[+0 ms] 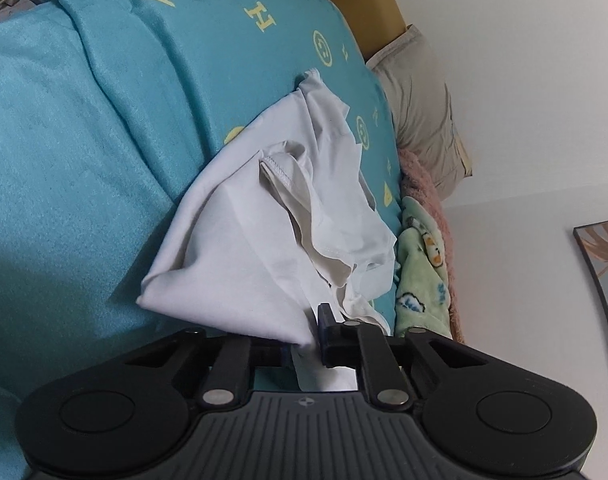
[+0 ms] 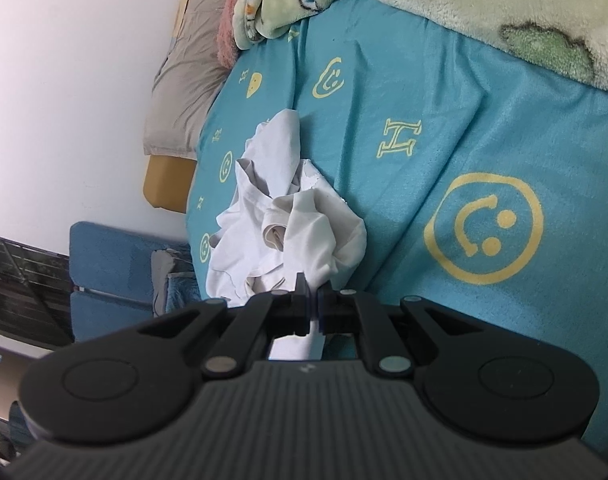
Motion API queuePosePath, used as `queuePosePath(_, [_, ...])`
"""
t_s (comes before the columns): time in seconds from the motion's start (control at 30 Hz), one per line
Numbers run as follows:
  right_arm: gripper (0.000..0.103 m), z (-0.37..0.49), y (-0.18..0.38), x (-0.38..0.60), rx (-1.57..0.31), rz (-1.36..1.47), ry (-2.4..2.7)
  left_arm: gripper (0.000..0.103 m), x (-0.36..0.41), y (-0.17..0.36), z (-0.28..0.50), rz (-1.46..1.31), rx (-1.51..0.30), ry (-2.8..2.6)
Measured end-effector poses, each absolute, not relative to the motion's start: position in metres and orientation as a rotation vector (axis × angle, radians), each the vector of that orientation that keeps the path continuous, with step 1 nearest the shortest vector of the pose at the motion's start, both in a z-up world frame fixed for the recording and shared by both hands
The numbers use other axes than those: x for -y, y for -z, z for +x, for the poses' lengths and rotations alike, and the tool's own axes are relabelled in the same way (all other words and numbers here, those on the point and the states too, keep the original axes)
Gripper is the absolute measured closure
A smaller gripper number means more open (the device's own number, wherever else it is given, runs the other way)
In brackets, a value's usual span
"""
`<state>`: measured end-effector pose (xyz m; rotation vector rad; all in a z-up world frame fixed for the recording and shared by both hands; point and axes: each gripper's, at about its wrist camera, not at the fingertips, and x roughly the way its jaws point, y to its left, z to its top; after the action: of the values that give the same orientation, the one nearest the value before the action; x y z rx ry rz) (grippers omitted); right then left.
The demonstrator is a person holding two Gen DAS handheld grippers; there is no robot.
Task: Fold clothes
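Partly bunched white garment (image 1: 264, 232), folds hidden.

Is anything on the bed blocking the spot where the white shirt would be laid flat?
Nothing visible. Both the left gripper and right gripper already clamp the crumpled white cotton shirt; the turquoise smiley-print bedsheet beside it lies bare.

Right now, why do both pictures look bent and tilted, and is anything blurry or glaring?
Left wrist view: fisheye bends the picture frame, dark corners, white garment sharp. Right wrist view: scene tilted, teal bedsheet evenly lit, no glare, soft shadow beside the garment.
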<state>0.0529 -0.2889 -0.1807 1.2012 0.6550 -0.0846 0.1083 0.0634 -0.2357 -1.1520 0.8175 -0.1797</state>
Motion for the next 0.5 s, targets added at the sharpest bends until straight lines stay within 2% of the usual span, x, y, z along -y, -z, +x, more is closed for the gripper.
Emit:
queuePosePath(0.23, [0.096, 0.051, 0.178, 0.285, -0.654, 1.153, 0.076, 0.098, -0.062, 0.222, 0.099, -1.063, -0.792, 0.183])
queuePosePath(0.5, [0.096, 0.038, 0.176, 0.282, -0.652, 1.140, 0.070, 0.099, -0.066, 0.205, 0.079, -1.012, -0.779, 0.198])
